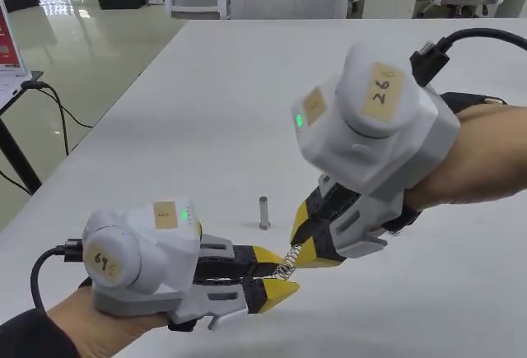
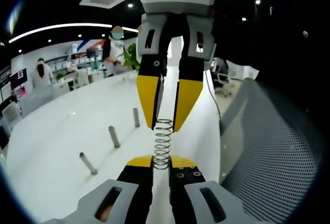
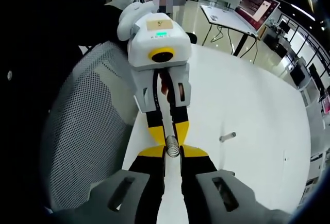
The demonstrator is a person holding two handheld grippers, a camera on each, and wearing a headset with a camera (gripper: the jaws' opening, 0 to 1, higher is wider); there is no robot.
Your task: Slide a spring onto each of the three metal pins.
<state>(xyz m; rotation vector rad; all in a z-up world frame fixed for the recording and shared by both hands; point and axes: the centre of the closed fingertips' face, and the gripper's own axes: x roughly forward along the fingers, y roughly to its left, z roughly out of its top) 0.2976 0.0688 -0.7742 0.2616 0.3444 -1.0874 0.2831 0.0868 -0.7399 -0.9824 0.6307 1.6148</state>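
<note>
Spring [image 2: 163,144] pinched endwise between left tongs [image 2: 162,161] and right tongs [image 2: 165,126]

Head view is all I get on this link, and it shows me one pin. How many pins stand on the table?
Observer: Three, in a row on the table: near pin, middle pin, far pin, all bare.
Operator: Is the spring gripped at both ends?
Observer: Yes. The left gripper view shows the left tongs shut on one end of the spring and the right tongs on the other.
Operator: Anything beside the table?
Observer: A grey mesh chair back, right by the table's edge.
</note>
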